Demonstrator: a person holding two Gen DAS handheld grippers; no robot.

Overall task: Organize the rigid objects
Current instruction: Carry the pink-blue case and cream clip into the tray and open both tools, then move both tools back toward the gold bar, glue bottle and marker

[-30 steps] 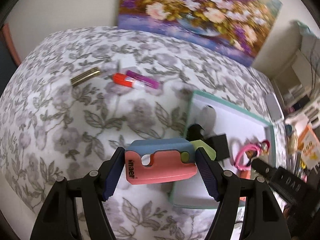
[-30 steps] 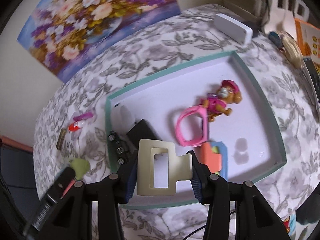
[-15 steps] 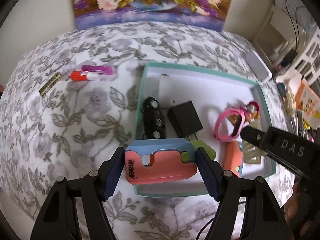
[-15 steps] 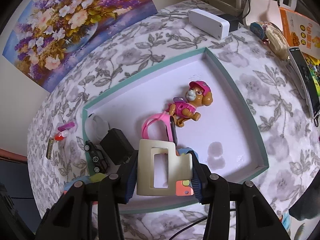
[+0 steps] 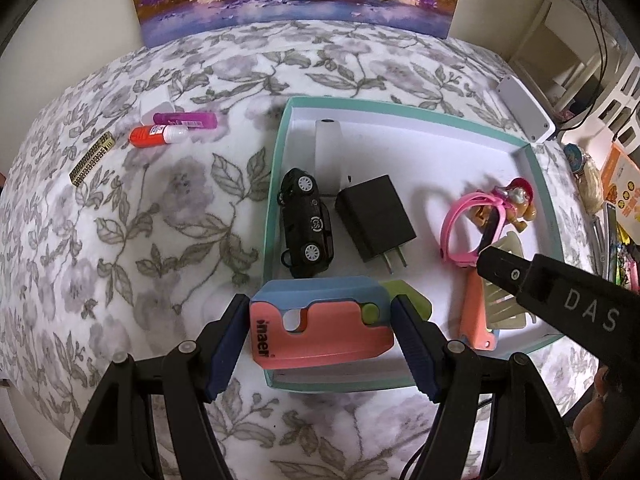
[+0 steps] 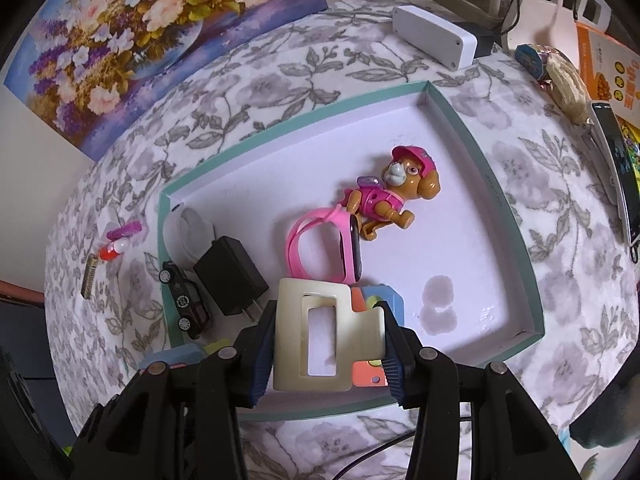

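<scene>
Left gripper (image 5: 320, 322) clamps a pink-and-blue plastic cutter (image 5: 320, 320) over the near edge of the teal-rimmed tray (image 5: 276, 168), while right gripper (image 6: 328, 344) pinches a cream hair claw (image 6: 320, 340) above the tray's near side

"inaer" on the pink-blue toy (image 5: 320, 326); "das" on the right hand-held gripper (image 5: 504, 300).

Pink-blue cutter (image 5: 320, 330), cream clip (image 6: 326, 344), over tray (image 6: 516, 236)

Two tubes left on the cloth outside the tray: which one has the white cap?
The orange-red tube; its white cap points toward the tray. The purple tube behind it shows none.
</scene>
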